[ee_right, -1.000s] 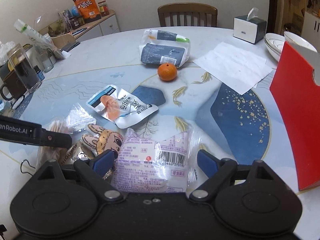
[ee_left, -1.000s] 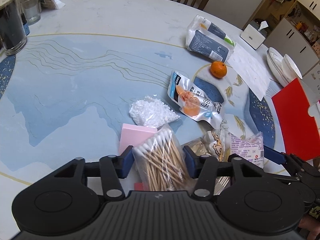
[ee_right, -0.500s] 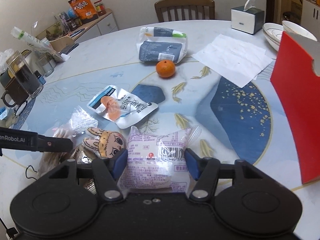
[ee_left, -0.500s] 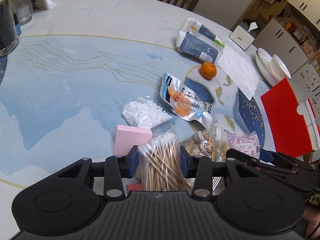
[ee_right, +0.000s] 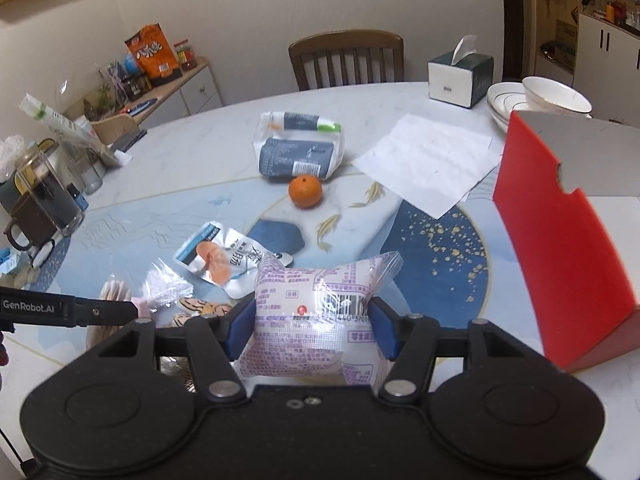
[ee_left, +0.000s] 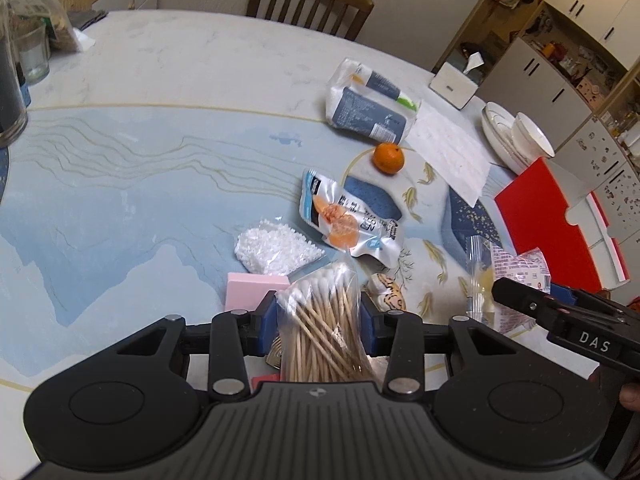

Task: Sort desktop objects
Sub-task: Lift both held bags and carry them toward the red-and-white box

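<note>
My left gripper [ee_left: 318,316] is shut on a clear bag of cotton swabs [ee_left: 324,328] and holds it above the table's near edge. My right gripper [ee_right: 308,328] is shut on a white and purple snack packet [ee_right: 316,320], lifted off the table; the packet also shows in the left wrist view [ee_left: 516,272]. On the table lie a pink sticky-note pad [ee_left: 252,292], a bag of white beads [ee_left: 276,246], a silver snack pouch [ee_left: 348,220], a tiger-striped toy [ee_left: 388,298] and an orange [ee_left: 388,158].
A red open box [ee_right: 560,248] stands at the right edge. A blue and white packet [ee_right: 298,148], a sheet of paper [ee_right: 428,160], a tissue box [ee_right: 460,76] and stacked bowls [ee_right: 536,100] lie at the back. A dark glass mug [ee_right: 44,204] stands at the left.
Both grippers closed on their bags and lifted them. The left rose with the cotton swabs. The right rose with the snack packet and tilted up.
</note>
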`<act>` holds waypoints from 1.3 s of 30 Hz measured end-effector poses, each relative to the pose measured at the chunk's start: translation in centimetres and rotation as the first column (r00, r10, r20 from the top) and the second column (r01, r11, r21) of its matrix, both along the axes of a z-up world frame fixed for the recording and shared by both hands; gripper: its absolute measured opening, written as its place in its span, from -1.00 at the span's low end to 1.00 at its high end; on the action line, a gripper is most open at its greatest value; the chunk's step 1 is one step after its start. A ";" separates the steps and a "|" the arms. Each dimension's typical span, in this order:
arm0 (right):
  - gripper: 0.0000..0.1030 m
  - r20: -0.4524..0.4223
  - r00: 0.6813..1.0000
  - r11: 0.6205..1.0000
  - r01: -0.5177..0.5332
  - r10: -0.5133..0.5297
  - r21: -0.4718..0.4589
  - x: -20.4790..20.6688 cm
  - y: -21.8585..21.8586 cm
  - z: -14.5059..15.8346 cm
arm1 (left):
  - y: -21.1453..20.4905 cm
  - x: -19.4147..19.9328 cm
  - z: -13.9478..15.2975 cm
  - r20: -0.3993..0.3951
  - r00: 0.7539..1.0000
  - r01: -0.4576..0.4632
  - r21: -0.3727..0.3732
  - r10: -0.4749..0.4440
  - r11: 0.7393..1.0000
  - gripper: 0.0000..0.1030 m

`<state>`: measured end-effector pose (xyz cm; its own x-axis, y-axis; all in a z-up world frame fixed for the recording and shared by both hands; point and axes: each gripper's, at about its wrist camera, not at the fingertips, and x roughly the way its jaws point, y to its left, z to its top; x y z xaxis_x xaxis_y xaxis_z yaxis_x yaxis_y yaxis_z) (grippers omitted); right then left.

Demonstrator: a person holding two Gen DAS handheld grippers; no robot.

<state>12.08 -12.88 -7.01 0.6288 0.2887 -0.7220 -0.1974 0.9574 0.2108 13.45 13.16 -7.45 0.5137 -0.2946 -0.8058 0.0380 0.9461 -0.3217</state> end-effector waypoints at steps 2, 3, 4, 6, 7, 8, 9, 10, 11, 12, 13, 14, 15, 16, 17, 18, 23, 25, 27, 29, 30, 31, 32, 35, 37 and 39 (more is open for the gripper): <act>0.16 0.003 1.000 1.000 0.002 -0.002 0.003 -0.3 -0.2 0.5 | 0.0 -0.2 0.4 0.015 1.000 0.008 -0.001 -0.008 1.000 -0.26; 0.16 0.005 1.000 1.000 0.001 -0.001 0.005 -0.5 -0.3 0.8 | 0.0 -0.3 0.6 0.020 1.000 0.012 -0.002 -0.012 1.000 -0.26; 0.16 0.007 1.000 1.000 0.001 -0.001 0.006 -0.7 -0.4 1.0 | 0.0 -0.4 0.7 0.025 1.000 0.013 -0.005 -0.013 1.000 -0.27; 0.16 0.012 1.000 1.000 0.003 -0.003 0.012 -1.1 -0.8 1.6 | 0.0 -0.6 1.1 0.035 0.999 0.014 -0.007 -0.014 1.000 -0.29; 0.16 0.016 1.000 1.000 0.003 -0.003 0.016 -1.3 -1.0 1.9 | 0.0 -0.7 1.3 0.040 0.999 0.014 -0.008 -0.013 1.000 -0.29; 0.16 0.020 1.000 1.000 0.002 -0.002 0.022 -1.4 -1.2 2.2 | 0.0 -0.9 1.5 0.046 0.999 0.014 -0.011 -0.014 1.000 -0.29; 0.16 0.023 1.000 1.000 0.000 -0.001 0.028 -1.5 -1.4 2.5 | 0.0 -1.0 1.7 0.052 0.999 0.016 -0.013 -0.015 1.000 -0.29; 0.16 0.026 1.000 0.999 -0.002 0.001 0.032 -1.6 -1.6 2.8 | -0.1 -1.1 1.9 0.058 0.998 0.017 -0.015 -0.016 1.000 -0.29; 0.16 0.029 1.000 0.999 -0.003 0.002 0.034 -1.7 -1.9 3.0 | -0.2 -1.2 2.1 0.063 0.998 0.019 -0.018 -0.018 1.000 -0.29; 0.16 0.031 1.000 0.999 -0.006 0.005 0.037 -1.7 -2.1 3.3 | -0.4 -1.3 2.3 0.067 0.998 0.021 -0.022 -0.019 1.000 -0.29; 0.16 0.033 0.999 0.999 -0.009 0.008 0.039 -1.7 -2.3 3.5 | -0.5 -1.4 2.6 0.072 0.997 0.023 -0.024 -0.021 0.999 -0.30; 0.16 0.038 0.999 0.999 -0.014 0.012 0.041 -1.8 -2.5 3.8 | -0.8 -1.5 2.8 0.077 0.997 0.022 -0.022 -0.021 1.000 -0.30; 0.16 0.043 0.999 0.999 -0.020 0.018 0.044 -1.9 -2.8 4.0 | -1.1 -1.5 3.0 0.082 0.996 0.020 -0.023 -0.018 1.000 -0.30; 0.16 0.047 0.999 0.999 -0.026 0.024 0.047 -1.9 -3.2 4.3 | -1.5 -1.6 3.2 0.088 0.996 0.018 -0.025 -0.016 1.000 -0.30; 0.16 0.051 0.998 0.998 -0.035 0.032 0.050 -1.9 -3.5 4.5 | -1.9 -1.7 3.5 0.094 0.995 0.015 -0.024 -0.013 1.000 -0.30; 0.16 0.055 0.998 0.998 -0.044 0.041 0.052 -1.9 -3.9 4.7 | -2.3 -1.8 3.7 0.099 0.995 0.011 -0.024 -0.009 1.000 -0.30; 0.16 0.072 0.995 0.995 -0.080 0.075 0.064 -1.4 -6.3 5.7 | -4.8 -1.9 4.8 0.118 0.993 0.004 -0.009 -0.003 1.000 -0.30; 0.16 0.076 0.994 0.994 -0.088 0.083 0.067 -1.2 -7.4 6.0 | -6.1 -1.9 5.3 0.126 0.992 0.009 0.000 -0.009 1.000 -0.30; 0.16 0.077 0.993 0.993 -0.094 0.089 0.069 -0.9 -8.5 6.1 | -7.5 -1.8 5.7 0.135 0.991 0.019 0.008 -0.020 1.000 -0.30; 0.16 0.077 0.993 0.993 -0.096 0.090 0.070 -0.6 -9.7 6.2 | -8.8 -1.7 6.1 0.143 0.989 0.028 0.016 -0.030 0.999 -0.30; 0.16 0.078 0.993 0.993 -0.096 0.090 0.072 -0.5 -10.3 6.2 | -9.5 -1.6 6.3 0.146 0.989 0.032 0.020 -0.035 0.999 -0.30; 0.16 0.078 0.993 0.993 -0.097 0.091 0.073 -0.3 -10.9 6.2 | -10.2 -1.5 6.4 0.149 0.988 0.037 0.023 -0.040 0.999 -0.30; 0.16 0.079 0.993 0.993 -0.095 0.089 0.074 -0.2 -11.6 6.2 | -10.9 -1.3 6.6 0.153 0.987 0.041 0.025 -0.045 0.999 -0.30; 0.16 0.085 0.993 0.993 -0.093 0.086 0.076 0.0 -13.5 6.2 | -13.1 -0.9 7.0 0.163 0.985 0.061 0.029 -0.064 0.998 -0.30; 0.16 0.088 0.993 0.993 -0.087 0.080 0.076 0.2 -14.8 6.3 | -14.7 -0.6 7.2 0.170 0.982 0.078 0.035 -0.083 0.996 -0.30; 0.16 0.091 0.993 0.994 -0.078 0.071 0.078 0.3 -16.1 6.3 | -16.3 -0.3 7.4 0.177 0.979 0.098 0.038 -0.103 0.994 -0.30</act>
<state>12.38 -29.02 -0.74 0.6634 0.3925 -0.6370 -0.2891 0.9197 0.2656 13.18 -3.13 -0.04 0.6191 -0.3300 -0.7126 0.1878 0.9433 -0.2736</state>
